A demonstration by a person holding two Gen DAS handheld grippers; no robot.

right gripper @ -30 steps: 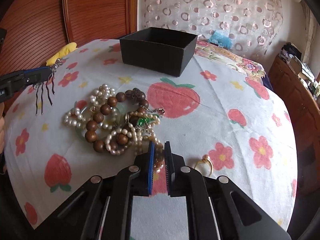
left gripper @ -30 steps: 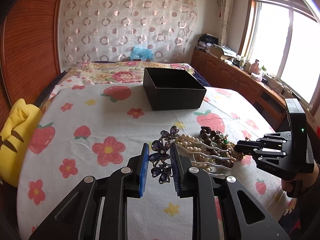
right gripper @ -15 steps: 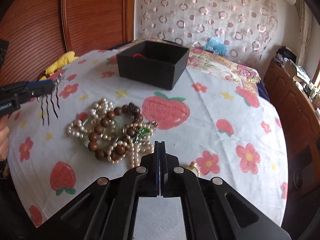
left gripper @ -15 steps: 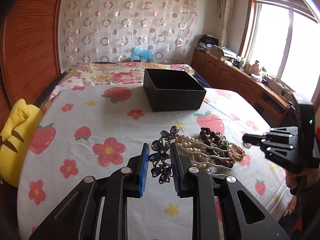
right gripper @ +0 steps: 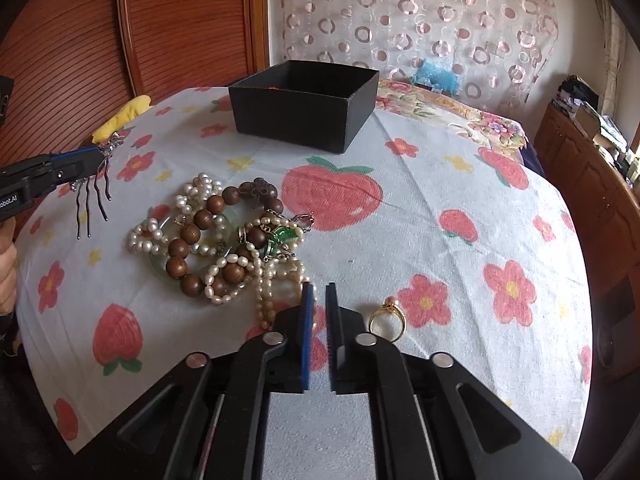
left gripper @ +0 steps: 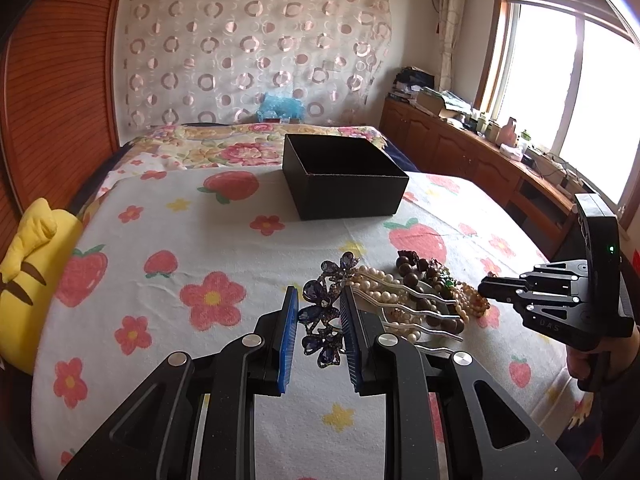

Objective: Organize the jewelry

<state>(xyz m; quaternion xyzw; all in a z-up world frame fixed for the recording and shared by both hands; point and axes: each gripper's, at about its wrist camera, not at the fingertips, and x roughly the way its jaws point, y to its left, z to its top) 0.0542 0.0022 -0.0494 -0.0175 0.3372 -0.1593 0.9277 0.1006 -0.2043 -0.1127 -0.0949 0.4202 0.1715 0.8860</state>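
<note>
Barely begun: the left gripper [left gripper: 318, 320] clamps a purple flower-topped silver hair comb [left gripper: 324, 320] not yet in the open black cardboard box [left gripper: 344, 178], the right gripper [right gripper: 319, 312] is parting its narrow jaws on nothing, and the tangled heap of pearl and wooden-bead strands [right gripper: 216, 240] and the gold ring [right gripper: 387, 318] lie unsorted.

Bare strawberry-print bedspread [right gripper: 420, 240] is lying open between the tangled bead-and-pearl pile [right gripper: 224, 240] and the open black box [right gripper: 304, 108]. A gold ring [right gripper: 387, 318] is sitting just right of the right claw [right gripper: 319, 300], whose jaws are opening on nothing.

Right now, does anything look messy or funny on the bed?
Yes. The pearl strands and wooden beads lie knotted in one heap instead of inside the black box. A gold ring sits apart from it, beside the opening, empty right gripper.
</note>
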